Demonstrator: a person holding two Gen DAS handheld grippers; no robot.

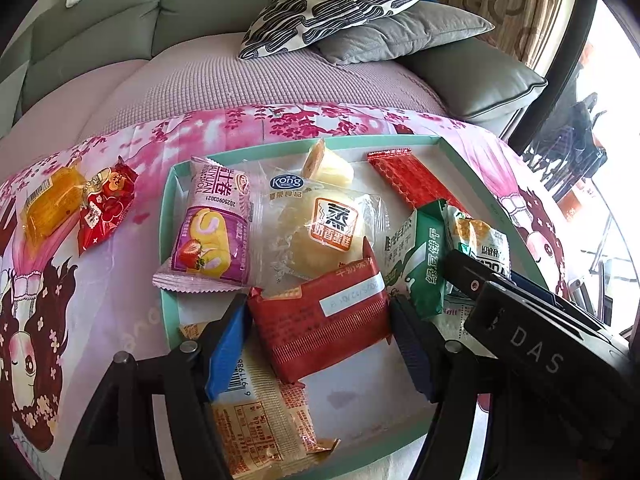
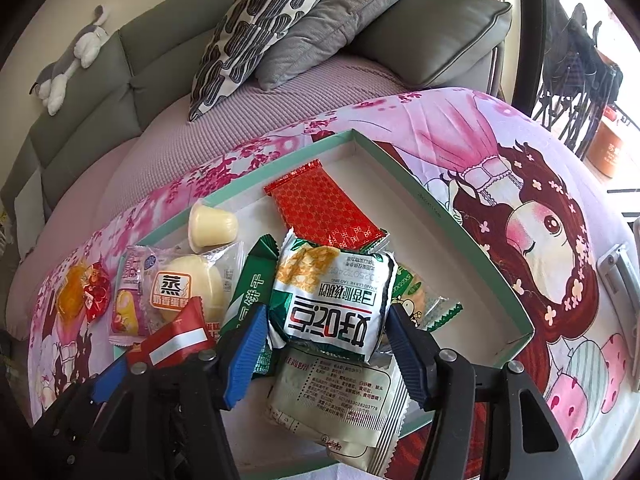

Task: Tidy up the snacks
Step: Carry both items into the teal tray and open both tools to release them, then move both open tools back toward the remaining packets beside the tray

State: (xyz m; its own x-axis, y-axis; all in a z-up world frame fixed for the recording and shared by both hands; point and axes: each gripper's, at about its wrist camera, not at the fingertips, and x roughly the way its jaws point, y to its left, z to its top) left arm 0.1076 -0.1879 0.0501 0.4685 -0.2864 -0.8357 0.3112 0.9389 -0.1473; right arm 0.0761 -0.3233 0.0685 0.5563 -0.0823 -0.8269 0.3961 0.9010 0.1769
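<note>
The left gripper [image 1: 320, 320] straddles a red pack [image 1: 320, 320] in the tray [image 1: 168, 216], fingers at its ends, likely placing it. The right gripper [image 2: 326, 334], jaws apart, brackets a green-white pack [image 2: 332, 300]. The cake [image 1: 320, 224] reads "Kong"; the right gripper's body reads "DAS".

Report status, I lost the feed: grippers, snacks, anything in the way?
Left gripper around red pack. Right gripper around white-green pack. Both over tray. Two snacks outside. Nothing blocking.
</note>
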